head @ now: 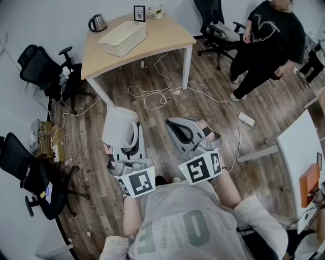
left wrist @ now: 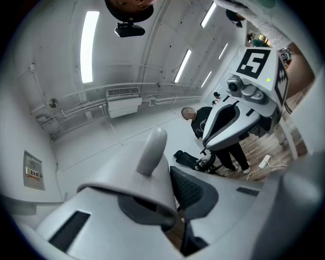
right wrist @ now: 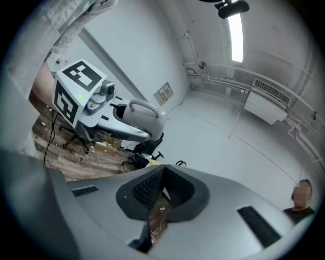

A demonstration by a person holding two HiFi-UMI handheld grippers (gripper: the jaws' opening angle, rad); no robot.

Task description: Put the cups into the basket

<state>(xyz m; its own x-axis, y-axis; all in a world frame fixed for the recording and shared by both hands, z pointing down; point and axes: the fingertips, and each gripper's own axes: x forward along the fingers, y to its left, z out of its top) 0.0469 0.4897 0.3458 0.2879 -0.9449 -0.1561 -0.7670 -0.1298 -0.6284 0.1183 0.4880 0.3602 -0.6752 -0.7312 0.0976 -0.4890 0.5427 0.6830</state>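
Note:
I carry a white cup (head: 119,126) with a handle in my left gripper (head: 132,136), held above the wooden floor. In the left gripper view the cup (left wrist: 133,179) fills the space between the jaws, its handle (left wrist: 151,150) pointing up, and the pads press on its wall. My right gripper (head: 179,128) hangs beside it to the right, jaws together with nothing between them; in its own view the gripper (right wrist: 156,199) shows its pads meeting. The white basket (head: 123,38) stands on the wooden desk (head: 167,35) far ahead.
A kettle (head: 97,23) and a small frame (head: 139,13) share the desk. Cables (head: 152,94) and a power strip (head: 246,119) lie on the floor. Black office chairs (head: 43,68) stand at left, a person (head: 264,45) at back right, a white table (head: 304,162) at right.

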